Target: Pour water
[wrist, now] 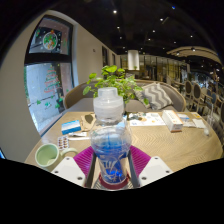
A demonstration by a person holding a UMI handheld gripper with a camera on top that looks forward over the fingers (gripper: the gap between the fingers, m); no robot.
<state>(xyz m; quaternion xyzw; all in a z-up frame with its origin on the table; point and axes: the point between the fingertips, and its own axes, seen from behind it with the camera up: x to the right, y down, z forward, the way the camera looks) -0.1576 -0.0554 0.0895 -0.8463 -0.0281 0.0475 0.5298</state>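
A clear plastic water bottle with a white cap and a blue label stands upright between my fingers. My gripper is shut on the bottle, with the magenta pads pressed against its lower sides. A pale green cup sits on the wooden table to the left of the fingers, apart from the bottle. The bottle's base is hidden below the fingers.
A leafy green plant stands at the table's far side behind the bottle. Papers and small boxes lie to the right, and a blue item lies to the left. A patterned cushion rests beyond the table.
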